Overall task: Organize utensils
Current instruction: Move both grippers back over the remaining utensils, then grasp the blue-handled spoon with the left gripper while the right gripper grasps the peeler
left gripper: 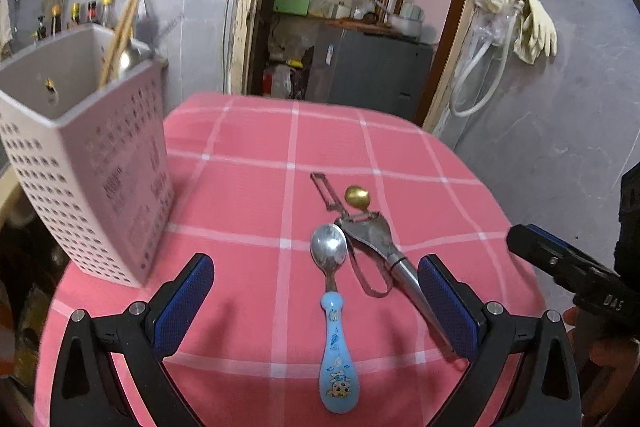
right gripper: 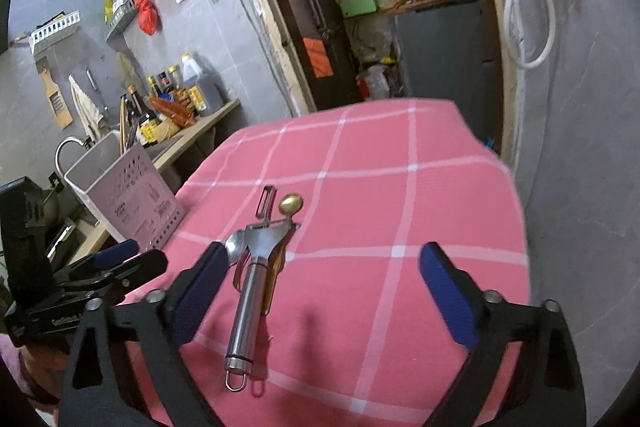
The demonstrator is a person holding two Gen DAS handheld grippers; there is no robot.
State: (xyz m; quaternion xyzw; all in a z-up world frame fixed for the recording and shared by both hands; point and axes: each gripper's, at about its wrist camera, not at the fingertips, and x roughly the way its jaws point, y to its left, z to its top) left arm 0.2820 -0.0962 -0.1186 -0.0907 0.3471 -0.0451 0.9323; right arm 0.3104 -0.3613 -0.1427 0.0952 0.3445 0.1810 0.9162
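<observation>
Left gripper (left gripper: pixel 316 301): its jaws are standing wide apart, grasping nothing, hovering low over the pink checked tablecloth (left gripper: pixel 240 195) with one blue pad (left gripper: pixel 182 303) on each side of the utensils.
Blue-handled spoon (left gripper: pixel 334 311): it is lying flat on the cloth between the left gripper's fingers, its metal bowl pointing away from the camera and its cartoon-printed handle pointing toward it.
Peeler (right gripper: pixel 250 291): it is lying just to the right of the blue-handled spoon, touching or overlapping it near the bowl; in the right wrist view its steel handle with the hanging loop is pointing toward the camera and its blade away.
Gold spoon (right gripper: pixel 291 205): its small gold bowl is showing just beyond the peeler's head, while the rest of it is running under the peeler.
Right gripper (right gripper: pixel 320 297): its jaws are also spread open and holding nothing, hovering above the cloth with the peeler lying close to its left finger.
Utensil holder (left gripper: pixel 86 151): the perforated white plastic holder is standing upright on the left edge of the table, well apart from the three utensils, with wooden chopsticks (left gripper: pixel 120 31) sticking out of its far side.
Background: a doorway (left gripper: pixel 340 7) with shelves is standing open behind the table.
</observation>
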